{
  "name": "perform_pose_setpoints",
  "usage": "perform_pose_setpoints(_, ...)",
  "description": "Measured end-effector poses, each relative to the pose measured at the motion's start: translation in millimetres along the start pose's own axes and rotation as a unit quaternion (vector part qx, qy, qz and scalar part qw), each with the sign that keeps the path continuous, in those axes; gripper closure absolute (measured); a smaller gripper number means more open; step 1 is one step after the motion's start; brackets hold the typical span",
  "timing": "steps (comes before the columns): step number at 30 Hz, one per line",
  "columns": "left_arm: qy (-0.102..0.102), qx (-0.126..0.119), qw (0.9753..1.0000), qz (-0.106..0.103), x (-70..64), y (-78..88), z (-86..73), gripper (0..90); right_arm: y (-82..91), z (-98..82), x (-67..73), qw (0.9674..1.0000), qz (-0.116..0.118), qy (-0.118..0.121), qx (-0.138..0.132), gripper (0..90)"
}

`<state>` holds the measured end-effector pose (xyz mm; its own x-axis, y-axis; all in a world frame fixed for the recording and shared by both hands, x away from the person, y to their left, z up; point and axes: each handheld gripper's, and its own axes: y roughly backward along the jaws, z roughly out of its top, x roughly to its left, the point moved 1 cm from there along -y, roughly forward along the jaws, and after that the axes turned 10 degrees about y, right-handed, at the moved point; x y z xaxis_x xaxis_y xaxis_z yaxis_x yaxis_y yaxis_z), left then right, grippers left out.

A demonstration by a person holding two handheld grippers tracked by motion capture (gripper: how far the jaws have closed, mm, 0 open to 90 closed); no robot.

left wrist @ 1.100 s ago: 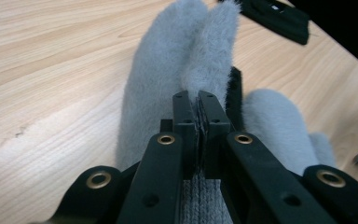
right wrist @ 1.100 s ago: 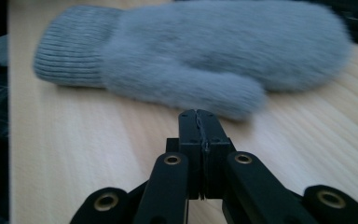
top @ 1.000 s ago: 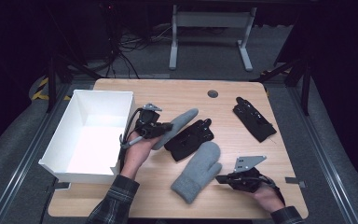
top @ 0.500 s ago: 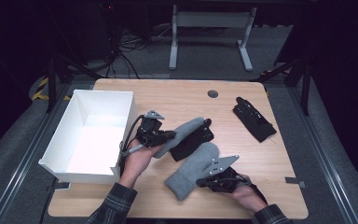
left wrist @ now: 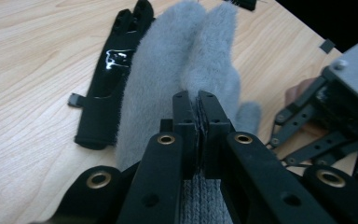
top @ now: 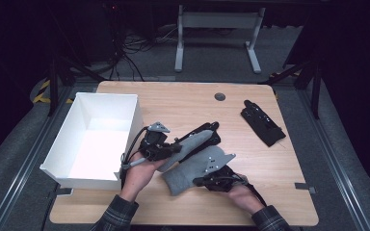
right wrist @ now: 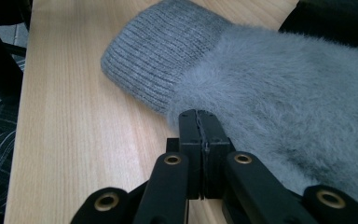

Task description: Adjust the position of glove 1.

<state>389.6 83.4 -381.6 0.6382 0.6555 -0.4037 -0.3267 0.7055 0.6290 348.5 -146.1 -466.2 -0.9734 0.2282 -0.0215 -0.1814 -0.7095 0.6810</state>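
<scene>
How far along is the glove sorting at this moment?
Done: nothing lies in the white box. In hand: the left gripper is shut on one grey mitten, the right gripper on the other. Left: both black gloves lie on the table.

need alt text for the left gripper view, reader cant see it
The left gripper has its two black jaws shut on the ribbed cuff of a fluffy grey mitten that stretches away over a wooden table. A black glove lies flat just left of the mitten, and the other gripper shows at the right edge.
</scene>
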Motion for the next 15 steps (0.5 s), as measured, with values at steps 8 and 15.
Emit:
perform_pose_setpoints(8,-0.022,0.010,0.9996,-0.017,-10.8,-0.9,-4.6,88.0,-1.1,-0.8,-1.7,1.0000,-0.004,-0.002,0.000,90.0)
perform_pose_setpoints(15,-0.027,0.028,0.9990,-0.023,-14.9,-10.9,-11.7,87.9,-1.0,-1.1,-1.8,1.0000,-0.007,-0.001,0.000,90.0)
